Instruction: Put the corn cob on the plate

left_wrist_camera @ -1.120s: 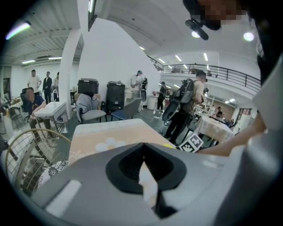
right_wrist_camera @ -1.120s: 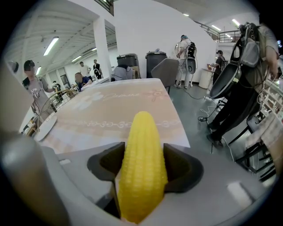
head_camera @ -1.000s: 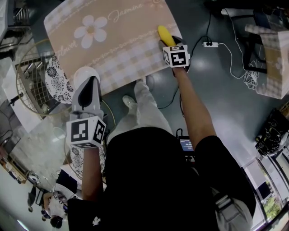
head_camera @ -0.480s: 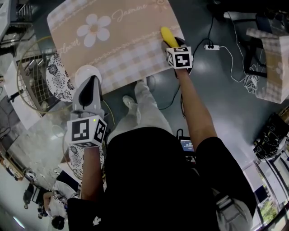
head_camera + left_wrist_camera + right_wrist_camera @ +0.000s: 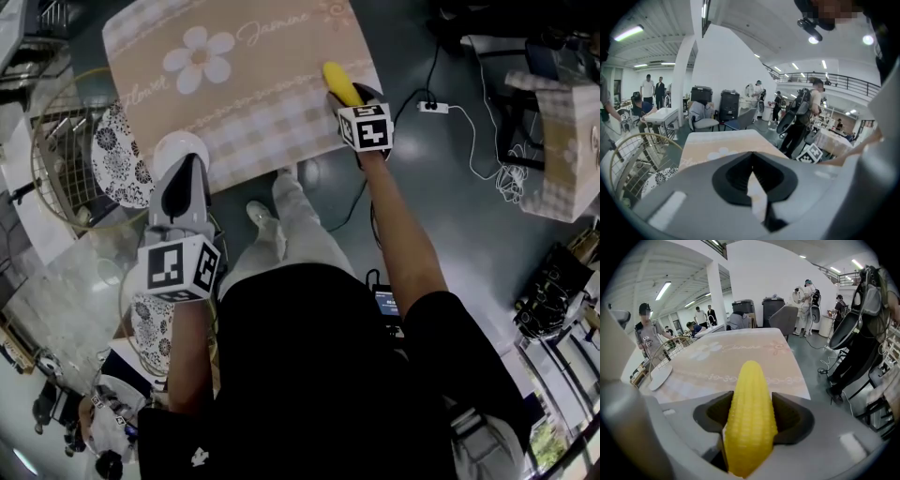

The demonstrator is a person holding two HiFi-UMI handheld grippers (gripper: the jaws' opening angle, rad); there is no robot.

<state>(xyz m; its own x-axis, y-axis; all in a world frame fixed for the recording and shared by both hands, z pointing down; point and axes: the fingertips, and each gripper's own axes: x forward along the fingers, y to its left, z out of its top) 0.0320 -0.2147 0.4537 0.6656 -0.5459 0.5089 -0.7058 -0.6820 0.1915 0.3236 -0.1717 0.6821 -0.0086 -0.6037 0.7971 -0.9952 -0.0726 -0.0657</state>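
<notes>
Right tongs (image 5: 750, 401) clamp the bumpy, tapered yellow corn cob (image 5: 751, 432), well right of the smooth white plate (image 5: 177, 142); left tongs (image 5: 185, 165), pinched empty, hover at its rim.

Beige flower-print tablecloth (image 5: 234, 84) - wire rack (image 5: 56, 159) at its left edge, patterned dish (image 5: 117, 155) in it; white power strip (image 5: 433, 107) on the floor to its right - checked-cloth table (image 5: 562, 141) further right.

Yellow corn cob (image 5: 750, 420); beige checked, flower-print tablecloth (image 5: 239, 98)
</notes>
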